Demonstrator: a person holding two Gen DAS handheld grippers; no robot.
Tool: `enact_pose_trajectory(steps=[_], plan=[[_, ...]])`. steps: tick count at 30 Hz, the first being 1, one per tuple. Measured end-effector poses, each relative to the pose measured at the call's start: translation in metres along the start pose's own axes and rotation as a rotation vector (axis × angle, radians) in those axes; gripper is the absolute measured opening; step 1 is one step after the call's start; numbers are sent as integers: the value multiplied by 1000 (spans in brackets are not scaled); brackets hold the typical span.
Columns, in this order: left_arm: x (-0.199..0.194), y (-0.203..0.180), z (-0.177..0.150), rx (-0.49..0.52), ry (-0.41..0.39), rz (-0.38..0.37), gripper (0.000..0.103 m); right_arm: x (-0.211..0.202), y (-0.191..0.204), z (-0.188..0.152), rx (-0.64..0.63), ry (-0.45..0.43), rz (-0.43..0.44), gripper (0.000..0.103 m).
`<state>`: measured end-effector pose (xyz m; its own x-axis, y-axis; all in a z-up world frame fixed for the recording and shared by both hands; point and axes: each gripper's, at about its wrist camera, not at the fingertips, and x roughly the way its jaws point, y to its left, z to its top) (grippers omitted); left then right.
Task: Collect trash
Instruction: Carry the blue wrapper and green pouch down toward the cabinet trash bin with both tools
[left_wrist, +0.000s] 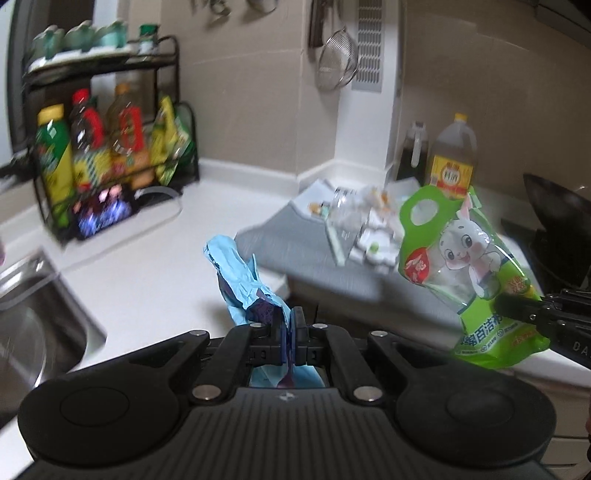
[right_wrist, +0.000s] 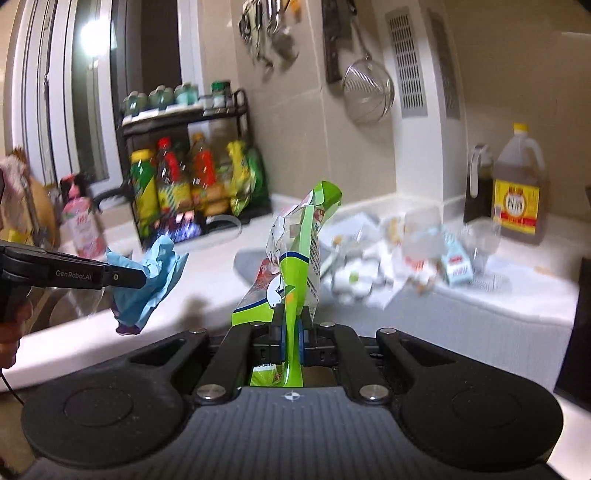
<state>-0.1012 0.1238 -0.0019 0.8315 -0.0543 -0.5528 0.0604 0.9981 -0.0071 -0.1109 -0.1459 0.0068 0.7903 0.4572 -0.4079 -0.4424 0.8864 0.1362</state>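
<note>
Trash is in both grippers at once. The left gripper (left_wrist: 291, 325) has its jaws clenched on a crumpled light-blue paper wrapper with a dark purple inner face (left_wrist: 240, 284), which stands up out of the jaws above the white table (left_wrist: 155, 266). The right gripper (right_wrist: 291, 325) has its jaws clenched on the lower edge of an empty green-and-clear plastic pouch printed with a white rabbit (right_wrist: 299, 254); the pouch rises edge-on from the jaws in the right wrist view and shows its printed face in the left wrist view.

More trash lies loose in a heap of crumpled white paper, clear plastic and small cartons (right_wrist: 406, 254) on a grey ribbed mat (left_wrist: 295, 236) near the back corner of the table, beside a large amber oil jug with a yellow cap (right_wrist: 519, 188). No bin shows in either view.

Both held pieces look very light and limp. The wrapper is soft, creased paper that should stay put once pinched through several folds. The pouch is slick film that could slide out, so a hold across its doubled bottom seam or through the cut-out handle at its top seems safest. In the heap, the clear plastic pieces look thin and springy; pinching a flattened edge should work better than squeezing the body. The loose paper could be bunched and taken together.

A black wire rack of sauce bottles (left_wrist: 110, 147) and a steel sink (left_wrist: 33, 314) stand well apart from the heap.
</note>
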Motion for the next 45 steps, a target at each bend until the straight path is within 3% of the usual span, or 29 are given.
enact_pose_trajectory(steps=[12,26,45], plan=[[-3,6,-67,-79,106,1,2,-3,24,-43,-25,130,-6,7],[20,-10,-70,-41,151,-24,2,26,22,-62,-25,225,-30,7],[15,-10,-61,-27,112,-28,2,19,20,-56,-37,211,-61,7]])
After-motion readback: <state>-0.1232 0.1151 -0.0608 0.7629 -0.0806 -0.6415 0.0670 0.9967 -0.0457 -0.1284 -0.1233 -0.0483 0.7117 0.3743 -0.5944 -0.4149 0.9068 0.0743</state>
